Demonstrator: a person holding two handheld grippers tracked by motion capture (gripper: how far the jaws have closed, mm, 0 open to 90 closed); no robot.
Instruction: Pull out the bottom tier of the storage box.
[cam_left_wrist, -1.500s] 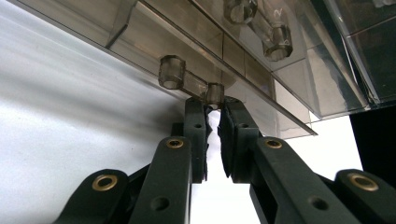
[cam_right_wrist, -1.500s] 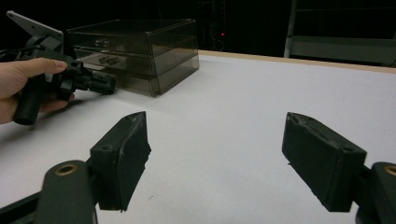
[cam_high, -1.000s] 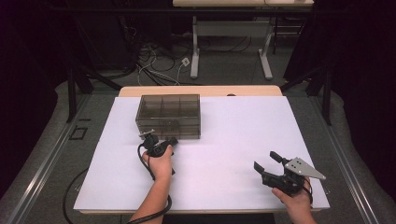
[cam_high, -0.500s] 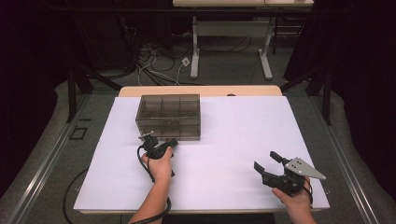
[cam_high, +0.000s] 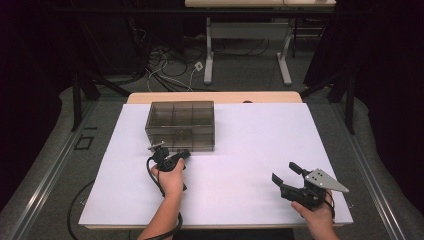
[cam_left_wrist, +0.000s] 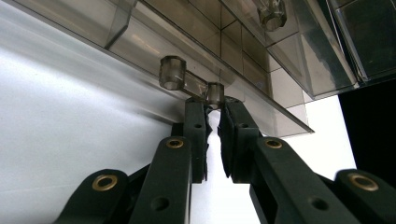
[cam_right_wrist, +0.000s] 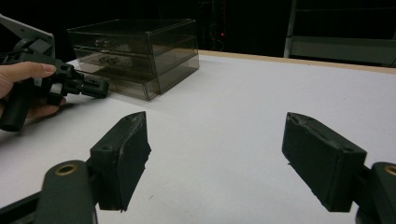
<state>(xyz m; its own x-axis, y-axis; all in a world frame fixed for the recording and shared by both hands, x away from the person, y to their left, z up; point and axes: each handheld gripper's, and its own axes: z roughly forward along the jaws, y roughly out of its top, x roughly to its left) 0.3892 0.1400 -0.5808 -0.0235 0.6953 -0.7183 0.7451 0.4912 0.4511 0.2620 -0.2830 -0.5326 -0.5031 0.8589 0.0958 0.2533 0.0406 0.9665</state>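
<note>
A smoky clear drawer box (cam_high: 180, 125) stands on the white table (cam_high: 260, 135), left of the middle. My left gripper (cam_high: 160, 149) reaches its front low down. In the left gripper view the jaws (cam_left_wrist: 214, 109) stand nearly together, pinched on one end of the lower drawer's clear handle (cam_left_wrist: 187, 81). The drawer looks pushed in. My right gripper (cam_high: 285, 173) hovers near the front right of the table, wide open, with nothing between its pads (cam_right_wrist: 123, 149). From the right gripper view, the box (cam_right_wrist: 140, 51) and the left gripper (cam_right_wrist: 93, 86) lie far to the left.
The box has an upper drawer with its own clear handle (cam_left_wrist: 273, 14). A black cable (cam_high: 152, 175) trails from the left gripper toward the table's front edge. Desk legs and cables (cam_high: 170, 70) stand on the floor beyond the far edge.
</note>
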